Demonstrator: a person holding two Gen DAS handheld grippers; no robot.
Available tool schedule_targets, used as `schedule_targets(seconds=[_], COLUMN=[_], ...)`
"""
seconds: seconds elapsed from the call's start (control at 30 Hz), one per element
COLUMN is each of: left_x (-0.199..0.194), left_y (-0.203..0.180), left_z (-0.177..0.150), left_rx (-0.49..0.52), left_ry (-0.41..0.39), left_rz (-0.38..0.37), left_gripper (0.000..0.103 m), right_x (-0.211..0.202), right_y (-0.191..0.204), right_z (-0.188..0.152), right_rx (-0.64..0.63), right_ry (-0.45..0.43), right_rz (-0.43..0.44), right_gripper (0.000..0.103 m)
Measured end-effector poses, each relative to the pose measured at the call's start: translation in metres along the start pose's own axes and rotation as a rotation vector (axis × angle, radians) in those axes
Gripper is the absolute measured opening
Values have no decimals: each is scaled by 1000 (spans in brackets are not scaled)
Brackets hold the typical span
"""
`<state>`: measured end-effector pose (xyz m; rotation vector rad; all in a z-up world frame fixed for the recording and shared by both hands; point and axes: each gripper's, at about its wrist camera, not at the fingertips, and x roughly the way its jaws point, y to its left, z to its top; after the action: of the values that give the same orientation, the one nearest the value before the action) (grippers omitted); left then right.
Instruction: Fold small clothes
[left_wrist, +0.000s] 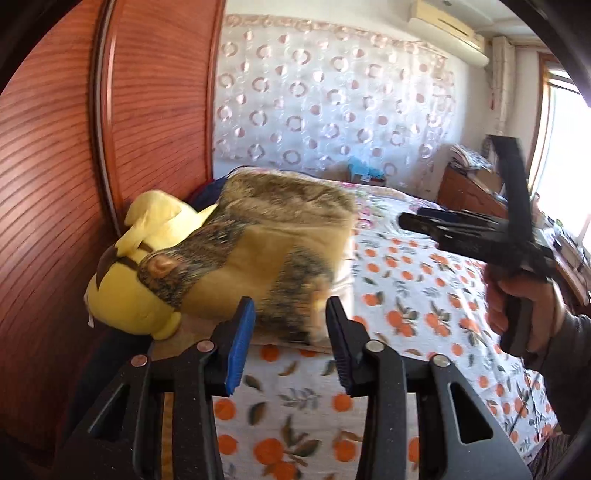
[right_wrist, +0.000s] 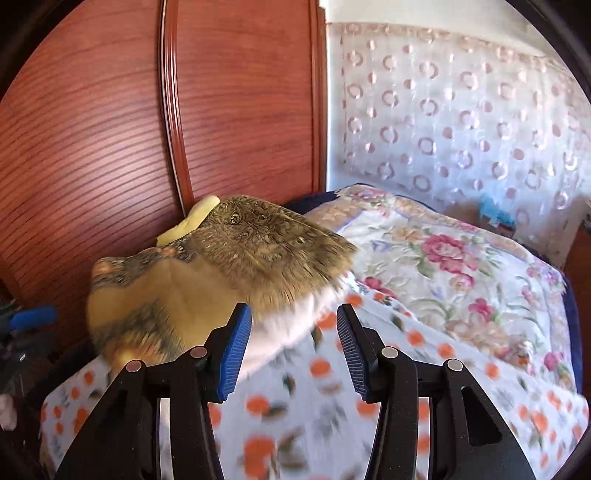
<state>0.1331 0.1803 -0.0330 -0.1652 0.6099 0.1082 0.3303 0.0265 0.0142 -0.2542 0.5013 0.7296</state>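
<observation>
We held the left hand-held gripper (left_wrist: 290, 339) with jaws apart and nothing between them, above the bed (left_wrist: 424, 295). The right hand-held gripper (right_wrist: 293, 350) likewise stood open and empty. The folded garment (right_wrist: 229, 273), brown and tan with a furry print, lay on the bed near the wardrobe (right_wrist: 110, 129), beside a yellow plush toy (left_wrist: 129, 291).

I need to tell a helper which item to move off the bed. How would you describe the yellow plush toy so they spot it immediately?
Find the reddish wooden wardrobe beside the bed. Against it lies a brown furry animal-print cushion. The yellow plush toy is tucked behind the cushion, the only plain bright-yellow thing there.
</observation>
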Motion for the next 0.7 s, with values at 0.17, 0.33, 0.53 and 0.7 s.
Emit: schedule_targets(seconds=[0.17, 0.33, 0.53, 0.7], left_x=[-13, -23, -39, -58], left_y=[-36, -75, -113, -139], left_z=[2, 2, 3, 1], left_rx=[61, 117, 163, 190], left_ry=[-24, -45, -89, -121], left_rz=[-40, -103, -190, -193], left_gripper=[23, 20, 89, 89], right_x=[-79, -158, -232, -269], right_y=[-4, 2, 8, 20], right_z=[-38, -71, -100, -119], right_rx=[46, 81, 130, 155], right_ry=[-39, -67, -120, -157], right_rz=[-33, -77, -139, -202], right_gripper=[50, 51, 54, 57])
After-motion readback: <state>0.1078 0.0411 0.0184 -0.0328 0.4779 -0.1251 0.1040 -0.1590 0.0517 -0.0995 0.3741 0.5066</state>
